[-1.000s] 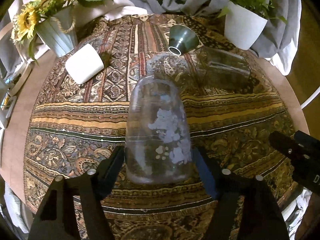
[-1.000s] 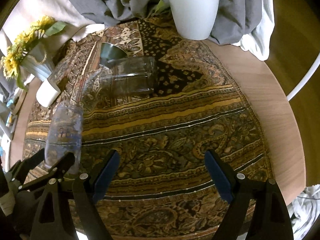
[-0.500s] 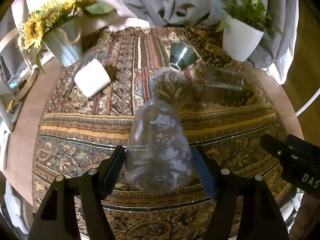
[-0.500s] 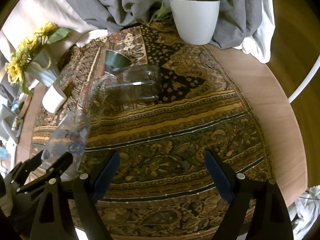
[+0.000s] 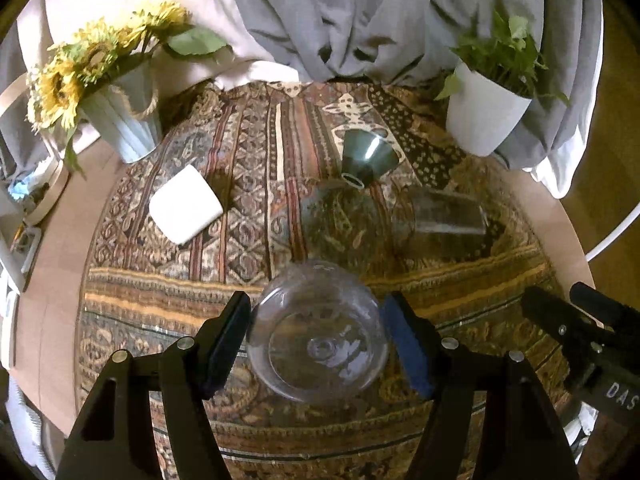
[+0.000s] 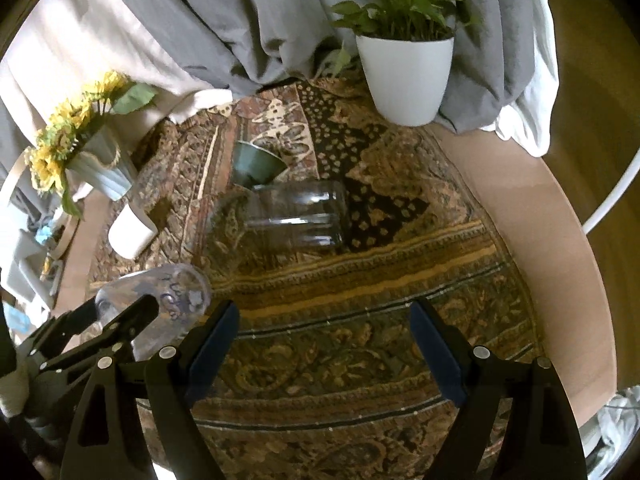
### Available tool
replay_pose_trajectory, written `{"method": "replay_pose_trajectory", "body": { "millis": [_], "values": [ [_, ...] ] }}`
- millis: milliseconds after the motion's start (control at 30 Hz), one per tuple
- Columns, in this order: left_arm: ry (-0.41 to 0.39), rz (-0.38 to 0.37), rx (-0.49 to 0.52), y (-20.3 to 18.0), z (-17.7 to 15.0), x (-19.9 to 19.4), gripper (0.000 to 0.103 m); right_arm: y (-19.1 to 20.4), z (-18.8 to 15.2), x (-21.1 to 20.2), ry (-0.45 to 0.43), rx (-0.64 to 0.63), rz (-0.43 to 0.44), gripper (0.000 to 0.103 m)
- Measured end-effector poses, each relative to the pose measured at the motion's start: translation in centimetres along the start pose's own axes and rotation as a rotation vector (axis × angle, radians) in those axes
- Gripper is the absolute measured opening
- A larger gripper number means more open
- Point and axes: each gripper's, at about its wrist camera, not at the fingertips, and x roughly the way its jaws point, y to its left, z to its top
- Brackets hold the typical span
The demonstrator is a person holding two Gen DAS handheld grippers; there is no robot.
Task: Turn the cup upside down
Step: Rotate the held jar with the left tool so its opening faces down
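A clear glass cup with a pale floral print [image 5: 318, 332] sits between the fingers of my left gripper [image 5: 318, 336], which is shut on it. The cup is tipped so its round base faces the left wrist camera, held above the patterned cloth [image 5: 240, 216]. In the right wrist view the same cup [image 6: 160, 304] shows at the lower left, tilted in the left gripper. My right gripper [image 6: 324, 344] is open and empty over the cloth's front part.
On the cloth lie a white cup on its side [image 5: 186, 210], a green cone-shaped cup [image 5: 366, 156], a clear glass jar on its side [image 5: 440, 216] and another clear glass [image 5: 340, 224]. A sunflower vase [image 5: 124, 120] and a potted plant [image 5: 486, 116] stand at the back.
My left gripper has lifted and turned the cup, so its base now faces the camera instead of its side. The right gripper has stayed open, nearly still.
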Motion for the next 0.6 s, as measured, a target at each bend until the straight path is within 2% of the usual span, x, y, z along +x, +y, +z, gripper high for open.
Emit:
{"method": "replay_pose_trajectory", "body": {
  "millis": [600],
  "values": [
    [-0.008, -0.026, 0.007, 0.3, 4.1, 2.5, 0.068, 1.1, 3.5, 1.2, -0.034, 0.004, -0.019, 0.087]
  ]
}}
